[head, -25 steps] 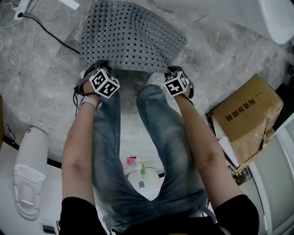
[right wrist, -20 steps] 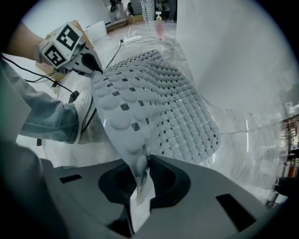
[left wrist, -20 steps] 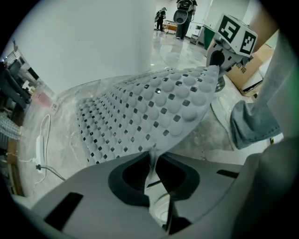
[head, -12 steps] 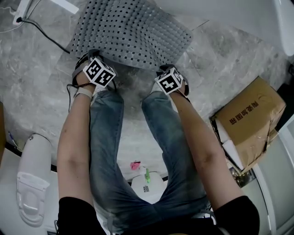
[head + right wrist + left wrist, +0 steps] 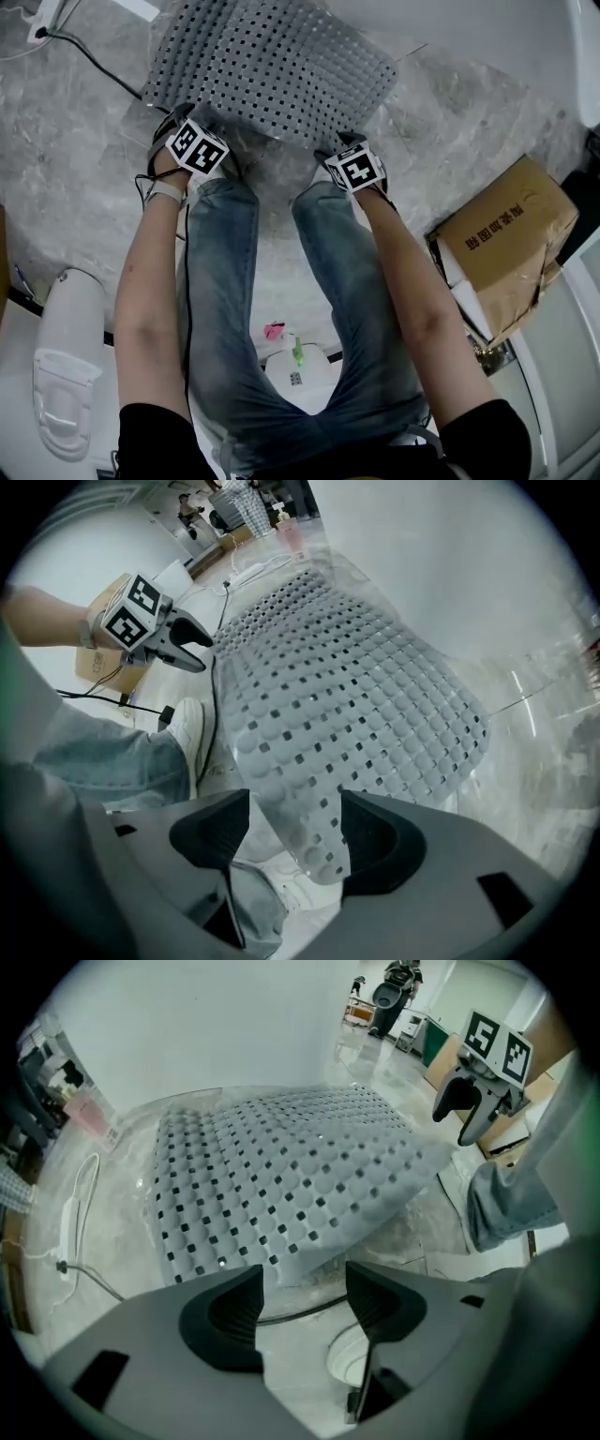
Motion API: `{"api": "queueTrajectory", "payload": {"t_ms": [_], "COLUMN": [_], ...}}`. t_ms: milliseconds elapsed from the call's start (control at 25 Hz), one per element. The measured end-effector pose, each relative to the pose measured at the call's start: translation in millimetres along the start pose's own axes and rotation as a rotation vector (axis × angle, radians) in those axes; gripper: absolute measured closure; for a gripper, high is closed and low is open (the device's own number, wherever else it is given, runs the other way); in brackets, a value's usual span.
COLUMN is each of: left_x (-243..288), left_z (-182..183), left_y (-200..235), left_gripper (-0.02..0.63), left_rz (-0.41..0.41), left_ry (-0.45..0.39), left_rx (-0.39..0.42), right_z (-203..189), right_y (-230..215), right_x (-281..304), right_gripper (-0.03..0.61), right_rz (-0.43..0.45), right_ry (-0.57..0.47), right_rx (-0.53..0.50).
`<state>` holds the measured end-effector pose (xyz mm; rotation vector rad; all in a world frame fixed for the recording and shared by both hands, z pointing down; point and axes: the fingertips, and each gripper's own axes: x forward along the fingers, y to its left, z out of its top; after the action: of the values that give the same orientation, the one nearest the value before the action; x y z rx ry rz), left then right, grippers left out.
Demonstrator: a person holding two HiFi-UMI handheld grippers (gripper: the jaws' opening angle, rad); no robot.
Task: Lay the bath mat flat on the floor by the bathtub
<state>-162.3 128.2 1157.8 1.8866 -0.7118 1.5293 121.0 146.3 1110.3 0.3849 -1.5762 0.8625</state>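
Bath mat (image 5: 272, 66) lies loose at the spreading jaws of left claw (image 5: 302, 1296) and right claw (image 5: 286, 832), neither pinching it.

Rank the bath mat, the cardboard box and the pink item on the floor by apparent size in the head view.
Largest: bath mat.
Next: cardboard box, clearly smaller.
Smallest: pink item, tiny, between the person's legs.
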Motion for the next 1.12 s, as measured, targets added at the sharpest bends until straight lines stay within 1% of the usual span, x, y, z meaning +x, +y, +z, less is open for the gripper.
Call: {"api": "queueTrajectory", "payload": {"t_ms": [120,200,280,400,480,600,680,720,800,840,880,960,1000,1080,1120], "left_x": [-13,-24,-33,-40,-38,-30,-18,-11,4,7,7,8,13,20,18], "left_z": [-6,-10,-16,-27,-29,-26,-22,-19,-12,-9,-8,-8,-6,2,6], "left_y": [10,26,51,91,115,148,166,174,182,186,189,192,190,183,183], "left_gripper": [0.318,0.318,0.318,0.318,0.318,0.318,0.318,0.319,0.331,0.348,0.376,0.403,0.413,0.434,0.446], "left_rz": [-0.001,0.019,0.061,0.115,0.137,0.168,0.163,0.145,0.082,0.055,0.046,0.064,0.072,0.096,0.121], "left_ry": [-0.038,-0.075,-0.109,-0.141,-0.154,-0.172,-0.184,-0.187,-0.178,-0.161,-0.132,-0.081,-0.078,-0.11,-0.13], "left_rx": [-0.084,-0.173,-0.268,-0.385,-0.428,-0.444,-0.454,-0.462,-0.49,-0.506,-0.514,-0.488,-0.466,-0.421,-0.404], "right_z": [13,36,61,96,117,139,159,173,204,218,230,244,247,249,248], "right_y": [-4,-3,4,20,29,39,43,43,41,40,39,36,34,33,33], "right_x": [-17,-32,-47,-64,-69,-73,-74,-76,-85,-91,-96,-104,-107,-110,-110], "right_gripper": [0.252,0.253,0.256,0.266,0.27,0.277,0.29,0.291,0.316,0.316,0.316,0.328,0.334,0.346,0.35], "right_rz": [-0.042,-0.048,-0.048,-0.037,-0.031,-0.007,0.031,0.05,0.076,0.08,0.077,0.056,0.051,0.06,0.067], "right_ry": [-0.056,-0.128,-0.2,-0.277,-0.306,-0.338,-0.372,-0.402,-0.477,-0.506,-0.527,-0.552,-0.559,-0.569,-0.569], "right_rx": [0.075,0.145,0.203,0.232,0.227,0.26,0.308,0.333,0.366,0.364,0.35,0.324,0.325,0.342,0.347]}}
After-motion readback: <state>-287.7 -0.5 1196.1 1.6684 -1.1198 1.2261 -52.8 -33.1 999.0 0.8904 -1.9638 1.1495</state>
